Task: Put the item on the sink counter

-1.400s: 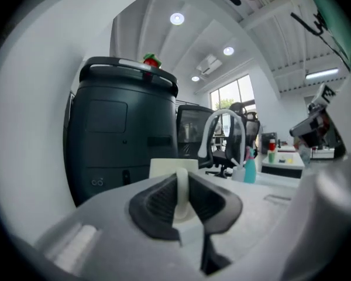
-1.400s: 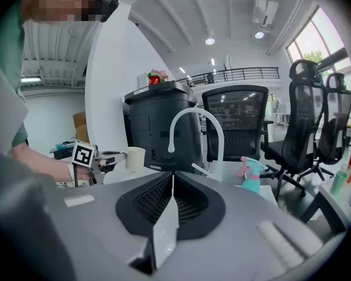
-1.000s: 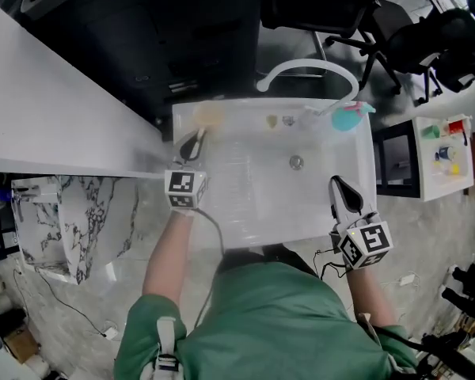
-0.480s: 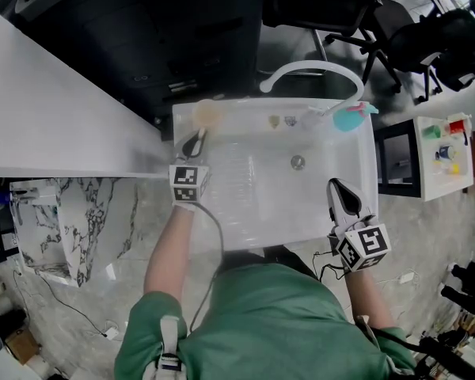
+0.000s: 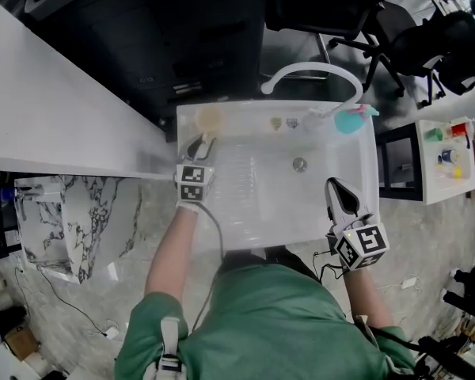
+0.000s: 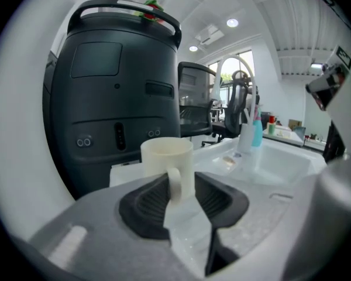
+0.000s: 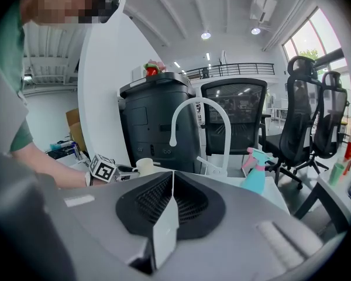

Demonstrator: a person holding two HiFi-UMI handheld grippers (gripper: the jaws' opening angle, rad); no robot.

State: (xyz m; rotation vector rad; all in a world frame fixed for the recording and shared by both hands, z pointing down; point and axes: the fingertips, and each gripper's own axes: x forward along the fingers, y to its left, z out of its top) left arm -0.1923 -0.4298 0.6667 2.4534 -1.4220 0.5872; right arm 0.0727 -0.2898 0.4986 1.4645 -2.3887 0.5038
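Observation:
A cream mug stands upright on the sink counter's back left corner. My left gripper reaches it from the front, and its jaws are opening. The mug's handle sits between the pads with small gaps on both sides. My right gripper hovers over the sink's front right edge, shut and empty. From there the mug and the left gripper show at the far left.
A white arched faucet rises behind the basin. A teal spray bottle stands at the back right corner. A large dark bin sits behind the mug. Office chairs are to the right.
The left gripper has edged slightly forward toward the mug standing on the counter. The right gripper has barely moved.

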